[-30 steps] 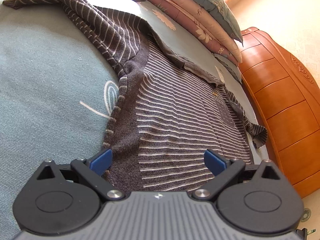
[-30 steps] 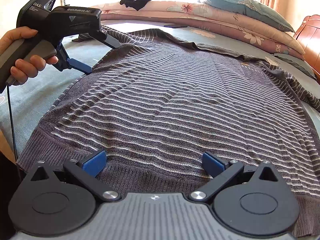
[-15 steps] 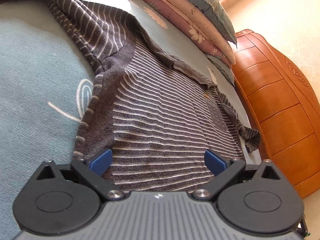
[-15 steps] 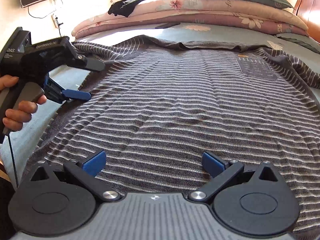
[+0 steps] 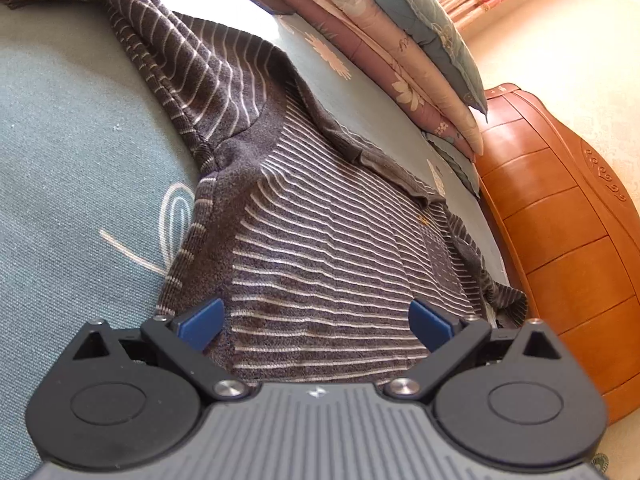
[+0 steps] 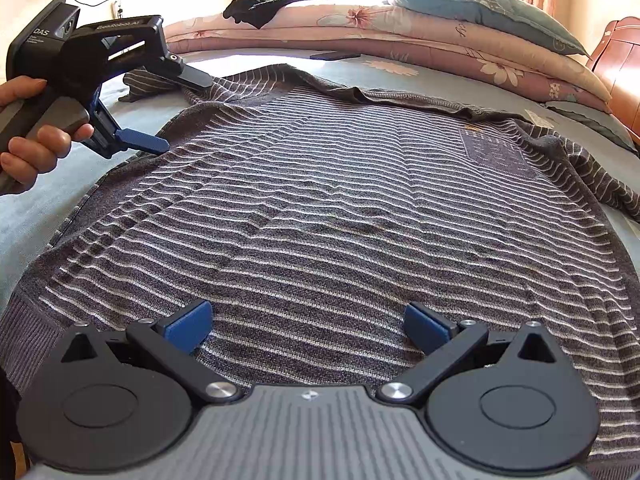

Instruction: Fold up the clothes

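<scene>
The striped sweater (image 6: 340, 208) lies flat on the bed (image 6: 36, 216), hem nearest the wide-open right gripper (image 6: 306, 326) and collar toward the far quilts (image 6: 400, 36) and pillow (image 6: 480, 8), while the left gripper (image 6: 160, 120), also spread wide, hovers empty at the sweater's left edge beside the sleeve.

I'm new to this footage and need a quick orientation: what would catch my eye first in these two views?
A big grey striped sweater lies spread flat across the blue-green bedspread, filling both views. The left gripper, held in a hand, hangs open over the sweater's edge near the sleeve, while the right gripper is open over the hem. Behind, folded quilts and a pillow are stacked beside an orange wooden headboard.
</scene>
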Tool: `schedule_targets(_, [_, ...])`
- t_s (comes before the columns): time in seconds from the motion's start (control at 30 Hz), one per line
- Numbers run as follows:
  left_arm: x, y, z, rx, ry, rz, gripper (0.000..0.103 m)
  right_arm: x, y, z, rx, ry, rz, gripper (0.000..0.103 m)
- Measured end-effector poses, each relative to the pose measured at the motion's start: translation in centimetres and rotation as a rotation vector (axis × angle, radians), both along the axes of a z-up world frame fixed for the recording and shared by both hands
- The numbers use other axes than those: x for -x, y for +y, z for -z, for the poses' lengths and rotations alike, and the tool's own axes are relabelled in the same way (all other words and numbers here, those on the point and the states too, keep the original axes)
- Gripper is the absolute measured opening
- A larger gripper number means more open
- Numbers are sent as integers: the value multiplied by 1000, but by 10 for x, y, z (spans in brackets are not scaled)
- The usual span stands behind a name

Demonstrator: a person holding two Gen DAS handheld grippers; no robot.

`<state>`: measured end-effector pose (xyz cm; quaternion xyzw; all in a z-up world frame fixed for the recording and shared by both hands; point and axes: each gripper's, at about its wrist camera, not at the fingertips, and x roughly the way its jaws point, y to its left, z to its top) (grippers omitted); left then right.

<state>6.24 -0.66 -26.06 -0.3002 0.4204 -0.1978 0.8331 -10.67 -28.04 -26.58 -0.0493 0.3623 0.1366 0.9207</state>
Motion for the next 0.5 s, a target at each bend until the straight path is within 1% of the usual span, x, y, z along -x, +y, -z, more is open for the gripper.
schedule_targets(0.07, [-1, 3, 2, -14, -18, -63, 98, 1, -1, 0, -2, -1, -2, 103])
schedule_targets(0.17, [4, 8, -6, -101, -56, -139, 98, 2, -2, 1, -5, -8, -4, 103])
schedule_targets(0.2, [5, 11, -9, -93, -53, -136, 98, 3, -2, 1, -5, -11, -3, 103])
schedule_targets(0.23, [6, 13, -10, -73, -51, -124, 98, 3, -2, 1, -5, -12, -2, 103])
schedule_targets(0.27, [8, 14, -12, -35, -56, -86, 98, 3, -2, 2, -4, -14, -1, 103])
schedule_targets(0.33, [11, 9, -14, 5, -46, 9, 98, 2, -2, 1, -3, -11, -3, 103])
schedule_targets(0.37, [14, 3, -15, 8, -38, 61, 98, 2, -2, 1, -2, -10, -3, 103])
schedule_targets(0.4, [18, -2, -15, -7, -37, 95, 98, 2, -2, 1, -2, -10, -4, 103])
schedule_targets(0.43, [20, -5, -15, -33, -35, 107, 99, 2, -2, 1, -2, -9, -4, 103])
schedule_targets(0.5, [25, -8, -9, -122, -5, 70, 98, 2, -2, 2, -2, -12, -3, 103])
